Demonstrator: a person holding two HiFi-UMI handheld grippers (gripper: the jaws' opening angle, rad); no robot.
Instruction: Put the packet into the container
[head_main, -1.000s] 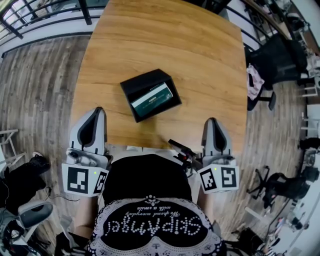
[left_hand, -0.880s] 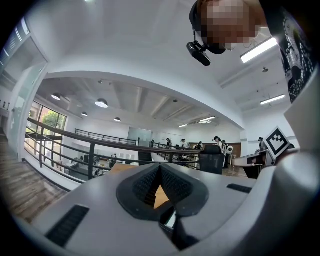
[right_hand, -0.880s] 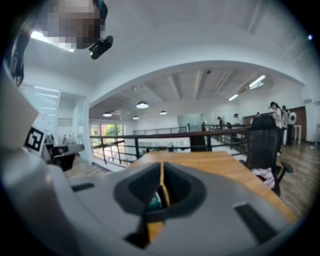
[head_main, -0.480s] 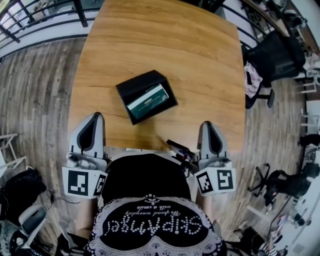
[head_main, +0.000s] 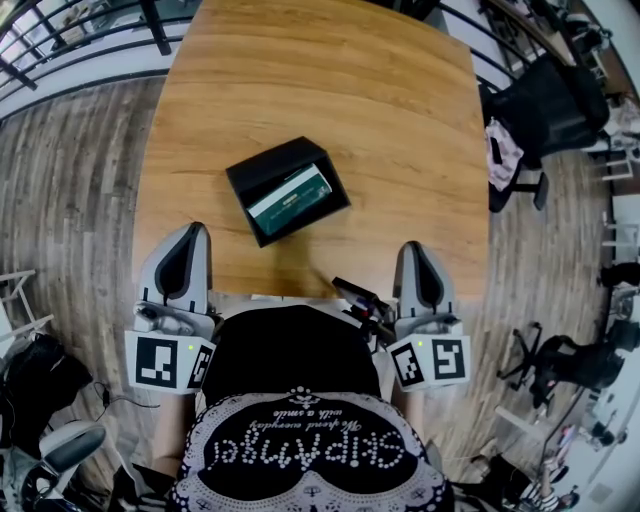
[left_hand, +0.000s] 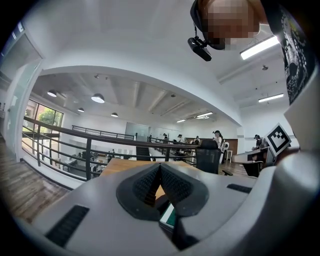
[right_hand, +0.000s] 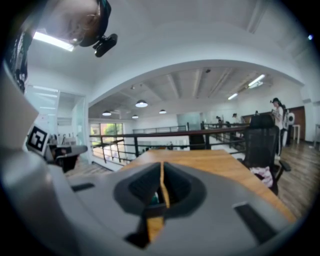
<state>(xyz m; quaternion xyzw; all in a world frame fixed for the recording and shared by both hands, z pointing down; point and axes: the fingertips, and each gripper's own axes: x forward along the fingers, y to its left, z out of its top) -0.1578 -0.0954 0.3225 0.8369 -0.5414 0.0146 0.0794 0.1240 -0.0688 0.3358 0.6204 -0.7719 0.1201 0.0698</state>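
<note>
Packet in container on table; chair at right.

The head view looks steeply down from above the person's chest onto the pale wooden rectangular table, taking in its whole top. Each gripper view sits low and close behind its own jaws, facing nearly level across that same tabletop toward the black metal railing beyond it. The head and left gripper views share the black open rectangular container.

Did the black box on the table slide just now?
No. The black rectangular box sits equally far from the wooden table and its near edge; only the view shifted.
</note>
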